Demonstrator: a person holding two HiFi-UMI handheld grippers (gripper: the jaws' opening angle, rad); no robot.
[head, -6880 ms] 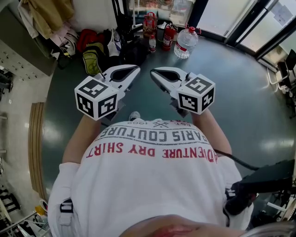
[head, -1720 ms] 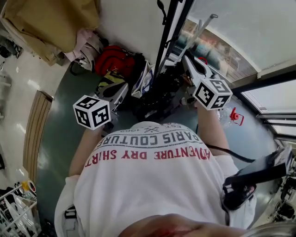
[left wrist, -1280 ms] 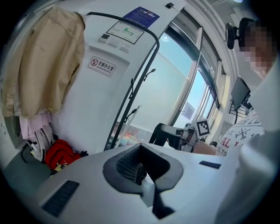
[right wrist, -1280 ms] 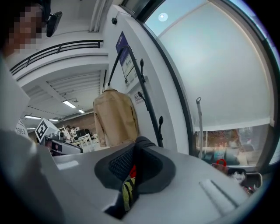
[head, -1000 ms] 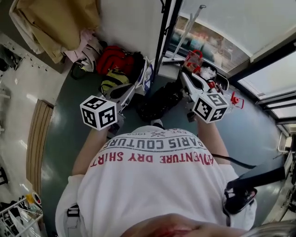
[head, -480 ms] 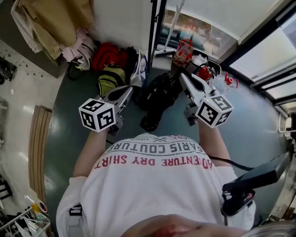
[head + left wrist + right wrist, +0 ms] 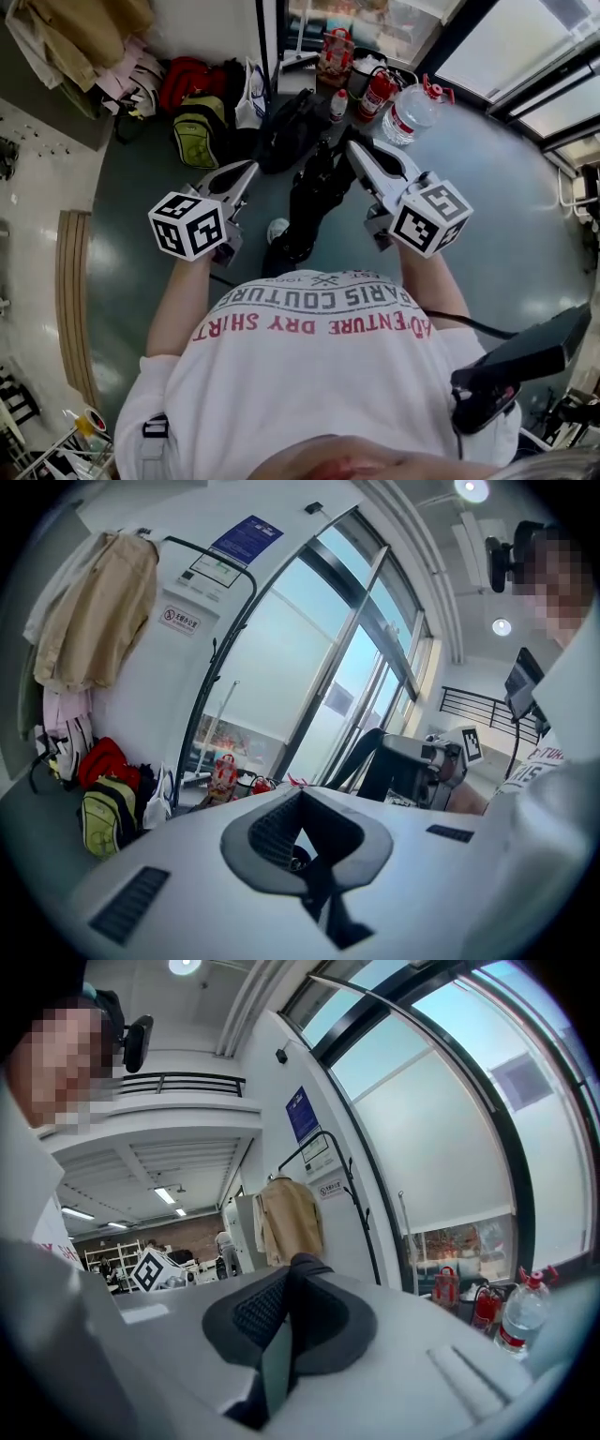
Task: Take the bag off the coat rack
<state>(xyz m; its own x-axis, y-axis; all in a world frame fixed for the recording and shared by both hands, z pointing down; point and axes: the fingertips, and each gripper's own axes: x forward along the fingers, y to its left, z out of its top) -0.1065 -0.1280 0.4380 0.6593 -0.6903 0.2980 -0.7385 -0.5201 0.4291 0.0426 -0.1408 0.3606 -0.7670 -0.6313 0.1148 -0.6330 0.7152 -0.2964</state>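
Note:
In the head view a black bag (image 7: 309, 199) hangs below my right gripper (image 7: 353, 147), which is shut on its strap. In the right gripper view that dark strap (image 7: 302, 1269) is pinched between the closed jaws. The bag hangs free over the floor, away from the coat rack (image 7: 270, 47). The rack's black curved frame (image 7: 208, 667) stands by the white wall and carries a beige coat (image 7: 94, 611), which also shows in the right gripper view as the coat (image 7: 291, 1221). My left gripper (image 7: 249, 169) is shut and holds nothing, left of the bag.
Bags lie at the rack's foot: a red one (image 7: 190, 80), a yellow-green backpack (image 7: 197, 133), a white one (image 7: 249, 94) and another black one (image 7: 286, 131). A fire extinguisher (image 7: 375, 89), a big water bottle (image 7: 412, 108) and a red gift bag (image 7: 335, 52) stand by the glass doors.
My right gripper has come down and back from the rack with the black bag hanging from it. The rack and the floor bags have slid farther away in the head view.

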